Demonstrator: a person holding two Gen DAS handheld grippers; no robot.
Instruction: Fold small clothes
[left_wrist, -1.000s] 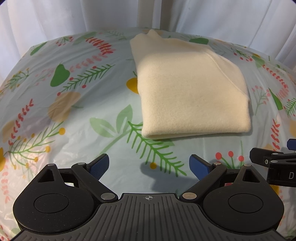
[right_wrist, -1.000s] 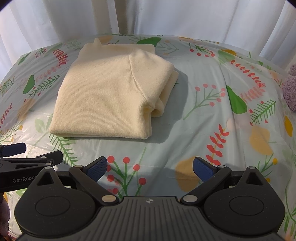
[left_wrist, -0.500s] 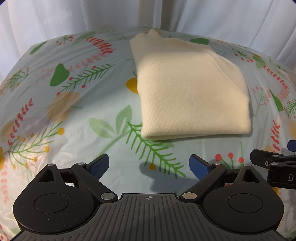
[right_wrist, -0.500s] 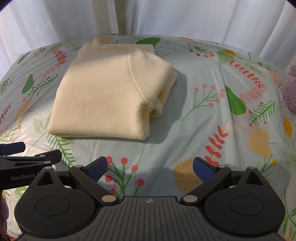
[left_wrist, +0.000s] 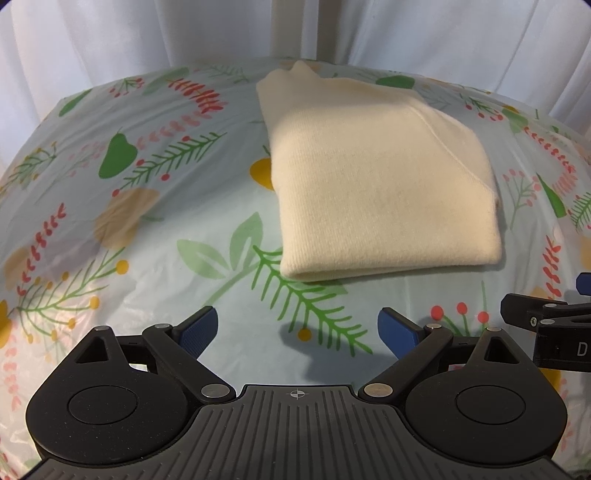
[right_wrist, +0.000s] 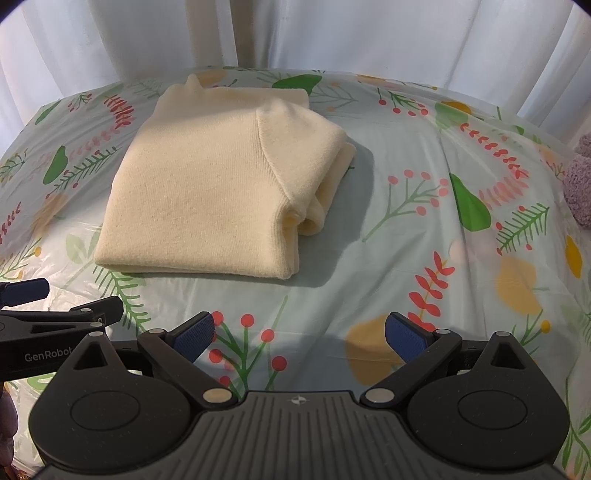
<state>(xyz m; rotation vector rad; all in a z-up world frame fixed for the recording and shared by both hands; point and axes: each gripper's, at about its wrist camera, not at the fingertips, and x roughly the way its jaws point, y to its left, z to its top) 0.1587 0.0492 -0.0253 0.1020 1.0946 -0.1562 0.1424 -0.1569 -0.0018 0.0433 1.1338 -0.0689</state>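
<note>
A cream knit sweater (left_wrist: 380, 177) lies folded into a flat rectangle on the leaf-print tablecloth (left_wrist: 155, 229). In the right wrist view the sweater (right_wrist: 207, 192) shows its tucked sleeve layers at the right side. My left gripper (left_wrist: 297, 330) hangs open above the cloth, short of the sweater's near edge, with nothing between its blue pads. My right gripper (right_wrist: 299, 334) is open too, nearer than the sweater's front right corner and holding nothing. Each gripper shows at the edge of the other's view.
White curtains (right_wrist: 332, 33) hang behind the table's far edge. A fuzzy purple thing (right_wrist: 580, 184) lies at the right edge of the table. Bare tablecloth (right_wrist: 443, 229) stretches to the right of the sweater and also to its left.
Both grippers have drawn back slightly from the sweater, which sits a little farther up in each view. The sweater has not moved and both grippers stay open.
</note>
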